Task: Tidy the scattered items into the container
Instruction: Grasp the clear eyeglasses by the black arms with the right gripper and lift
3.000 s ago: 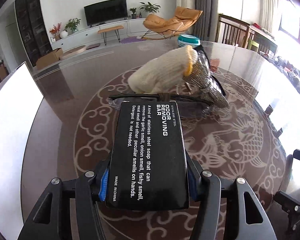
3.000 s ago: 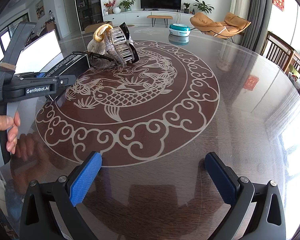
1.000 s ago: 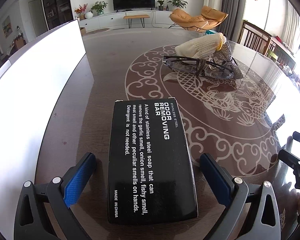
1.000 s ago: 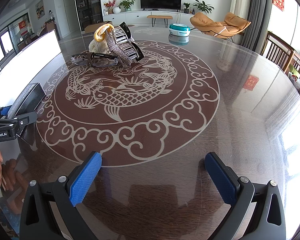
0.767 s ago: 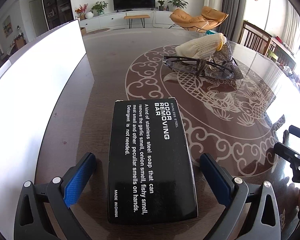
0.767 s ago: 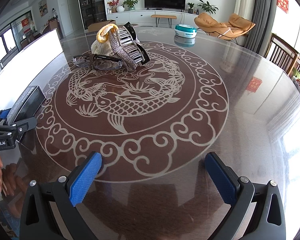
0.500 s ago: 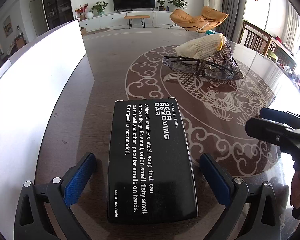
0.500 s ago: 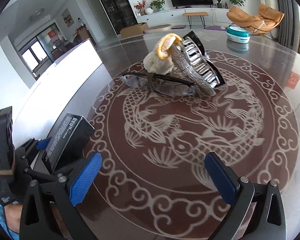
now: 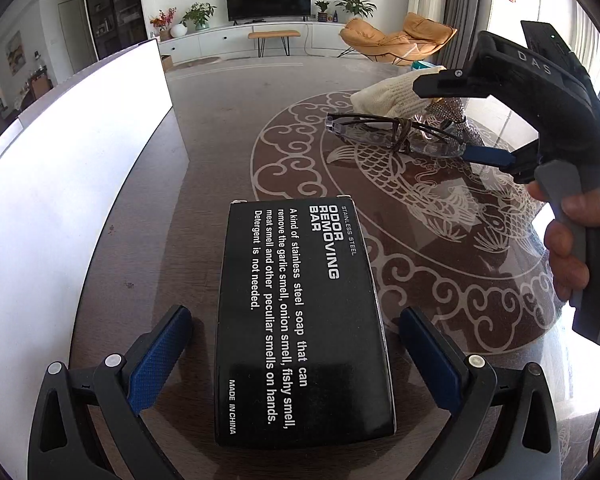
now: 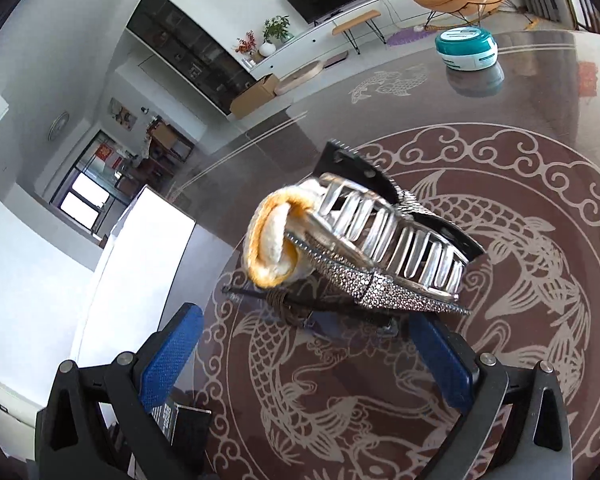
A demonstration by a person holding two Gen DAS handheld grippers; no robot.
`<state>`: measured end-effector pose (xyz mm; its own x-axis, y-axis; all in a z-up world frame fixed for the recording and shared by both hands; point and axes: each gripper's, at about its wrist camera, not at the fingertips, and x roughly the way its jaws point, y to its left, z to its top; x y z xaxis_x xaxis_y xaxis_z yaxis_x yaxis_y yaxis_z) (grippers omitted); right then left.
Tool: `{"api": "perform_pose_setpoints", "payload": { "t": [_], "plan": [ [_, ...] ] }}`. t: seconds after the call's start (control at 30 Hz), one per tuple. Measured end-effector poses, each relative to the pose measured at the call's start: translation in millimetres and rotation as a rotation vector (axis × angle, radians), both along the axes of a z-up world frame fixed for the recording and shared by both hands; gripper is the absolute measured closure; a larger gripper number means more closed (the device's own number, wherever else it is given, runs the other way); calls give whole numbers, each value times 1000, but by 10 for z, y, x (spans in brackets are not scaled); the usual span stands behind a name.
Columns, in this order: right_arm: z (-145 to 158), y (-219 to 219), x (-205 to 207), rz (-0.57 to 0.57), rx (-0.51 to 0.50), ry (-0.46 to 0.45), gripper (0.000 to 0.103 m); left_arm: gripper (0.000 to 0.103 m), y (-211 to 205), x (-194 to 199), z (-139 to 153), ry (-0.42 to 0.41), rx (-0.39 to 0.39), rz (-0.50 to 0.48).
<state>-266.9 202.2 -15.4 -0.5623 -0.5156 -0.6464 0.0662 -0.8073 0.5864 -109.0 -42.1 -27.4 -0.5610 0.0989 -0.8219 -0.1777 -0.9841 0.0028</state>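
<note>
Black box [image 9: 304, 320] reads "STAINLESS STEEL ODOR REMOVING BAR", "MADE IN CHINA"; right gripper [image 9: 488, 156] body: "DAS".

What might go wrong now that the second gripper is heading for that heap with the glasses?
The glasses lie under a rhinestone hair clip and a knit glove, so pulling them out may drag or topple the heap. The open right gripper has thin frames to catch, which may slip or bend. The black box lies loose between the open left gripper fingers, easily nudged.

Black two-finger left gripper [image 9: 296, 354] with blue textured pads [image 9: 158, 354], silver screws; bare-skinned right hand [image 9: 568, 240] at frame right.
</note>
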Motion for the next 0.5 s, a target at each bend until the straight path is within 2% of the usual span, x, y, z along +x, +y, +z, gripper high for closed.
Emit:
{"api": "perform_pose_setpoints", "payload": {
  "t": [0.1, 0.2, 0.23, 0.37, 0.47, 0.5],
  "plan": [
    [5, 76, -117, -71, -52, -33, 0, 0, 1, -2, -2, 0, 1, 0],
    [46, -20, -197, -87, -3, -65, 0, 0, 4, -9, 0, 0, 0, 1],
    [51, -60, -227, -65, -3, -69, 0, 0, 6, -13, 1, 0, 0, 1],
    [-42, -112, -180, 60, -195, -96, 0, 0, 6, -12, -1, 0, 1, 1],
    [-58, -221, -108, 181, -221, -133, 0, 0, 7, -15, -3, 0, 1, 0],
    [-51, -257, -80, 217, -203, -142, 0, 0, 7, -18, -3, 0, 1, 0]
  ]
}}
